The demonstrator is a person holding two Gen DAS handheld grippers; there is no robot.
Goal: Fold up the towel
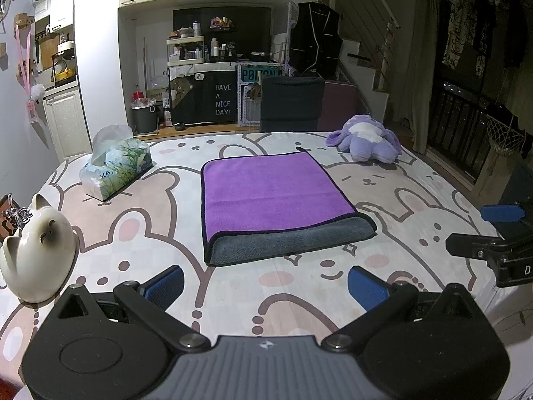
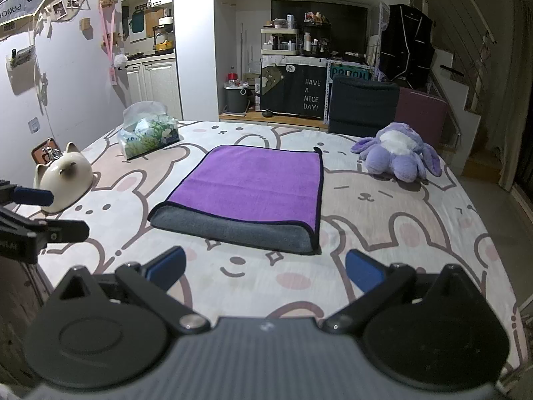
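The towel (image 1: 276,196) lies folded on the table (image 1: 416,233), purple over grey; I hold my left gripper (image 1: 266,286) and right gripper (image 2: 265,270) spread wide, empty, short of it.

A purple towel (image 1: 273,193) (image 2: 256,186) with a grey underside and dark piped edging is seen laid flat on the rabbit-print table cover. It is folded over once, so that the purple layer lies on top and a grey band is exposed along the near fold.
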